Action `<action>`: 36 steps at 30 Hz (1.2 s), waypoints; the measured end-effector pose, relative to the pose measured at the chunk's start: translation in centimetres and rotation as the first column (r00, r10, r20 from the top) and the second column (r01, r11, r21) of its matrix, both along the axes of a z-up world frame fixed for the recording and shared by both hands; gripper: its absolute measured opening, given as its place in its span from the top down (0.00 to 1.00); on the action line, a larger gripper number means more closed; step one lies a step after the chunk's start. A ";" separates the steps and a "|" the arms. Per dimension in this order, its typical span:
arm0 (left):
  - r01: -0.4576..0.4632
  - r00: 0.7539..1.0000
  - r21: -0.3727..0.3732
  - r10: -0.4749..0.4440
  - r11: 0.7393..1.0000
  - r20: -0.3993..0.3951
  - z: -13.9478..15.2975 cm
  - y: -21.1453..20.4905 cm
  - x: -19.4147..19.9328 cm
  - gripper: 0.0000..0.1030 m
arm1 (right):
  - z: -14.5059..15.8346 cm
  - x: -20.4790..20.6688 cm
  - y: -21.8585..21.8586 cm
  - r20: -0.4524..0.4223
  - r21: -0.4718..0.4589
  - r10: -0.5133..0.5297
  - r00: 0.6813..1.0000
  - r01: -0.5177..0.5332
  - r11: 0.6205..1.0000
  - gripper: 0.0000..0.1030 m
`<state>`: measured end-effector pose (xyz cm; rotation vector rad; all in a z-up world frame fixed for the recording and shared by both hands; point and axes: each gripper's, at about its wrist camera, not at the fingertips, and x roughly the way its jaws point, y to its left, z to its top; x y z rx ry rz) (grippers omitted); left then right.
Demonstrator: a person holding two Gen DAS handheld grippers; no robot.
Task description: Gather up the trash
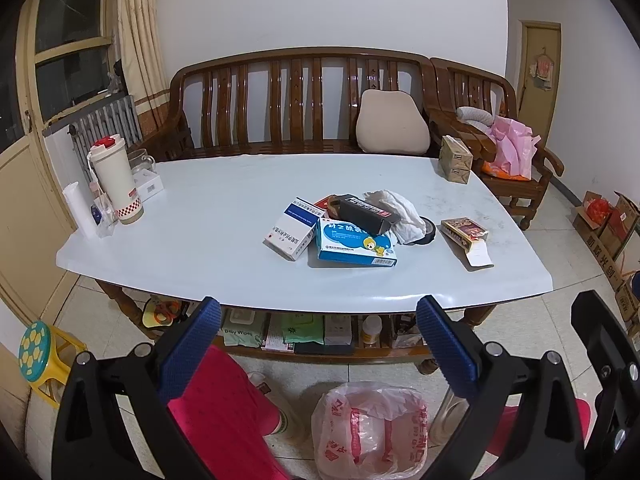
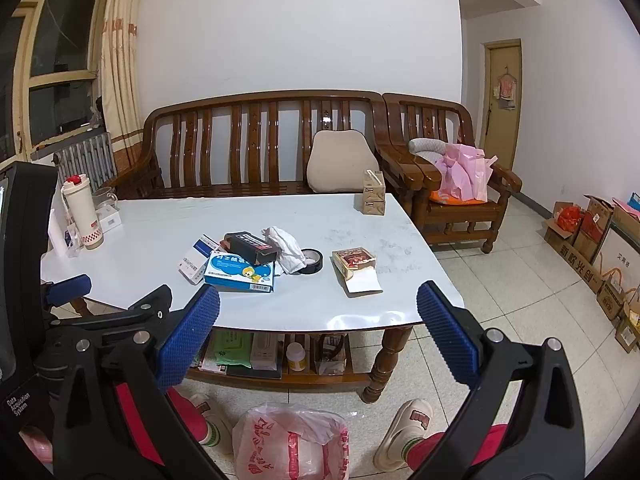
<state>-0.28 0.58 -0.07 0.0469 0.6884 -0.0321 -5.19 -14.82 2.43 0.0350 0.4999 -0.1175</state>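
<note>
A pile of trash lies mid-table: a blue-and-white medicine box [image 1: 356,245] [image 2: 240,272], a white box [image 1: 294,228] [image 2: 196,260], a black carton [image 1: 368,214] [image 2: 252,247], a crumpled tissue [image 1: 400,210] [image 2: 288,250], a black tape roll [image 1: 424,232] [image 2: 312,260] and a red opened packet [image 1: 466,232] [image 2: 354,262]. A bin lined with a red-printed plastic bag [image 1: 372,432] [image 2: 292,444] stands on the floor below. My left gripper [image 1: 320,344] and right gripper [image 2: 320,332] are open and empty, held before the table's near edge, well short of the pile.
A white table [image 1: 200,248] [image 2: 160,220] carries a white tumbler [image 1: 116,178] [image 2: 82,210] at the left and a tan box [image 1: 454,160] [image 2: 374,198] at the far right. A wooden bench [image 1: 296,104] stands behind. Cardboard boxes [image 2: 592,248] line the right wall. My legs flank the bin.
</note>
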 end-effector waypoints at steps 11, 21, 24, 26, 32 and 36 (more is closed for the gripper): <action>-0.003 1.000 -0.004 0.003 1.000 0.002 0.1 0.2 0.0 0.07 | 0.0 0.0 0.3 0.001 -0.002 0.000 1.000 0.000 1.000 0.06; -0.002 1.000 -0.003 0.002 1.000 0.002 0.0 0.2 0.0 0.07 | 0.0 0.0 0.2 0.001 -0.003 0.000 1.000 0.000 1.000 0.06; -0.003 1.000 -0.004 0.003 1.000 0.002 0.0 0.2 0.0 0.07 | 0.1 0.0 0.3 0.002 0.000 0.004 1.000 -0.004 1.000 0.06; -0.002 1.000 -0.004 0.002 1.000 0.002 0.0 0.2 0.0 0.07 | 0.3 -0.2 0.5 0.003 0.001 0.005 1.000 -0.005 1.000 0.06; -0.001 1.000 -0.008 0.001 1.000 0.003 0.0 0.3 0.0 0.07 | 0.3 -0.2 0.4 0.003 0.001 0.005 1.000 -0.005 1.000 0.06; -0.001 1.000 -0.006 0.001 1.000 0.001 0.0 0.2 0.0 0.07 | 0.3 -0.3 0.5 0.002 0.001 0.005 1.000 -0.005 1.000 0.06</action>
